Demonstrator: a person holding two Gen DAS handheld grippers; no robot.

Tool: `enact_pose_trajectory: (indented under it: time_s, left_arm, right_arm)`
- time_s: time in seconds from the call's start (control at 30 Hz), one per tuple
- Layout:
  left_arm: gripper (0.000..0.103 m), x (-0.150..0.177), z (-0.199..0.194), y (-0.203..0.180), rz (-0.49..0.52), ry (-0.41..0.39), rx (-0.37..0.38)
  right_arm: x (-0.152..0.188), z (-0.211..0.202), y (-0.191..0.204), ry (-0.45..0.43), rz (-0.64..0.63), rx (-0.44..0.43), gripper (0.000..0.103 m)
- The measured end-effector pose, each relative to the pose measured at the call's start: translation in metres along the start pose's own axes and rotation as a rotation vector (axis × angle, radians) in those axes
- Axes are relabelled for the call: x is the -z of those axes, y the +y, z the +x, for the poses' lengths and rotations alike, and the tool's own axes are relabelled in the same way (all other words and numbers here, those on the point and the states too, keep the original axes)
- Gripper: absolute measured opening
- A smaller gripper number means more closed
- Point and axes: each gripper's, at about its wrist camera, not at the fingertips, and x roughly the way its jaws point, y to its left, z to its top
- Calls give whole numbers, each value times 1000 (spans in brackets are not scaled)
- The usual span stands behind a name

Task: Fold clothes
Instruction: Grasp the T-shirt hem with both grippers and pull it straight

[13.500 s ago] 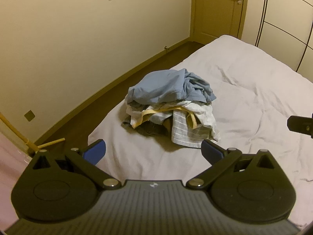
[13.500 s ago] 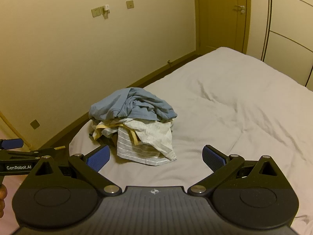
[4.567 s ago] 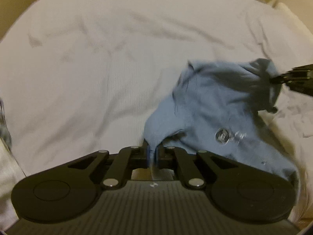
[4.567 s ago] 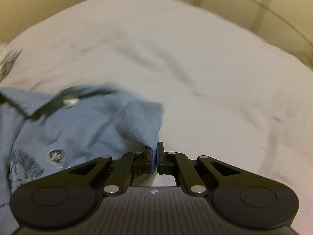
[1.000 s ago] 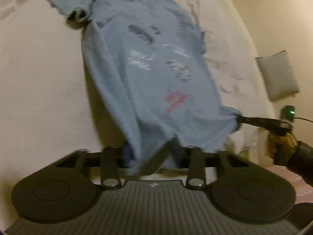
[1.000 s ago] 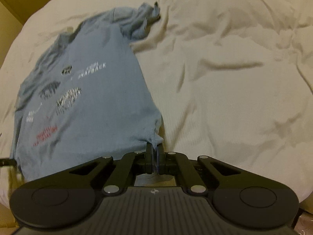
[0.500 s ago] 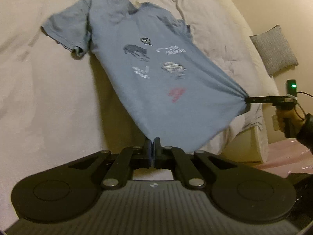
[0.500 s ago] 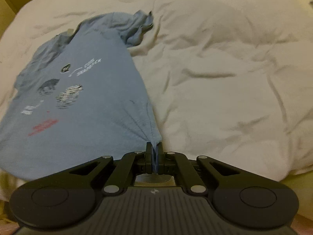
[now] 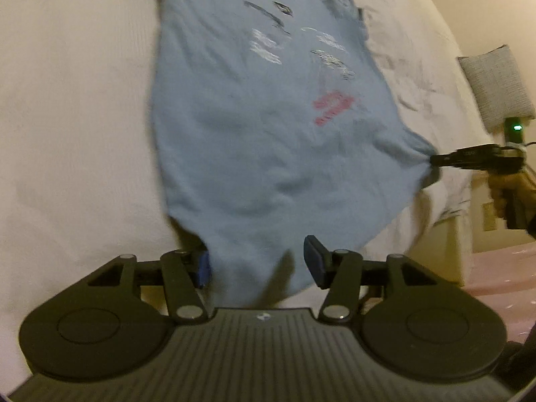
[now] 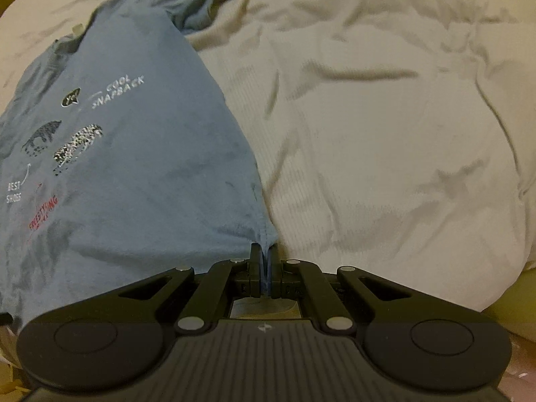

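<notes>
Blue T-shirt (image 10: 140,174) carries printed text on its front: "COOL SNAPBACK" in white, "BEST SHOES" in white lower down, and a red word reading approximately "FREESTYLING". In the left wrist view the same prints are blurred and illegible.

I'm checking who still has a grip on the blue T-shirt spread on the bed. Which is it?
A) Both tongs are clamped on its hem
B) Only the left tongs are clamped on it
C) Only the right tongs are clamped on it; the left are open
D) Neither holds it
C: the right tongs pinch a hem corner of the blue T-shirt, while the left tongs stand open around the hem.
</notes>
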Motion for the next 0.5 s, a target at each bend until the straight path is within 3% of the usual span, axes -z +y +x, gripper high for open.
enact_pose_trajectory:
  time_s: [0.03, 0.1, 0.13, 0.3, 0.5]
  left_arm:
    - [44, 0, 3, -4, 3, 1, 24]
    - [4, -2, 6, -12, 6, 27, 75]
    - [0, -4, 4, -15, 12, 43, 89]
    - [0, -15, -37, -20, 45, 95, 112]
    - [0, -18, -79, -16, 76, 138, 73]
  right_arm:
    - [-1, 0, 0, 2, 2, -2, 0]
    - [-3, 0, -1, 6, 4, -6, 0]
    - [-5, -3, 1, 6, -6, -6, 0]
    - [-11, -31, 5, 12, -94, 18, 0]
    - [6, -57, 9, 96, -183, 31, 0]
